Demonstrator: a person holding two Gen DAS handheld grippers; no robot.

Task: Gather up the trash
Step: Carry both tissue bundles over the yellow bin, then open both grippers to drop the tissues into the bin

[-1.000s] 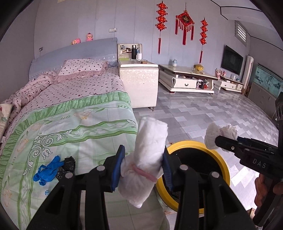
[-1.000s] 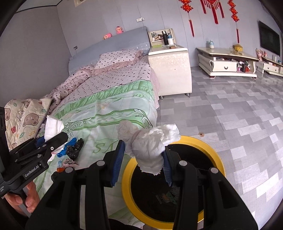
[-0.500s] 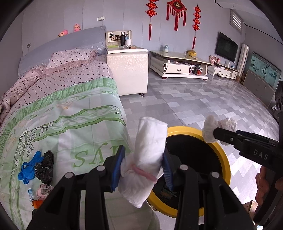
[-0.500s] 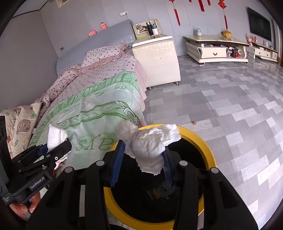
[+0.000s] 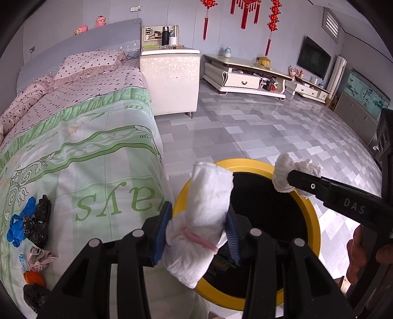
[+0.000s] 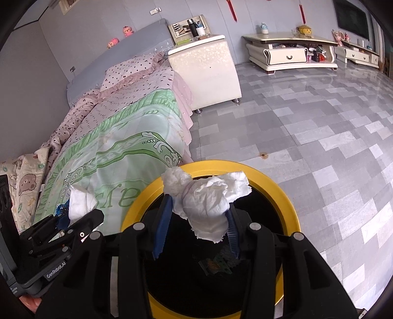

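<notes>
While both wads hang over the bin (image 6: 289, 203), I read the right hand-held gripper (image 6: 196, 220) as nearer its centre, clamping a tissue wad (image 6: 208, 203). My left hand-held gripper (image 5: 196, 235) grips a roll (image 5: 203, 216), upright, at the rim beside the bed (image 5: 86, 152).

Grey tiled floor (image 5: 258, 127) reflecting daylight, grey walls (image 5: 73, 22) surrounding. Bed (image 5: 81, 137) with green floral cover and pink dotted pillow (image 5: 91, 62) sitting left, white nightstand (image 5: 172, 81) standing beside it. Low cream TV cabinet (image 5: 245, 78) running along the far wall, TV (image 5: 313, 60) hanging right, red knot ornaments (image 5: 243, 9) hanging above
</notes>
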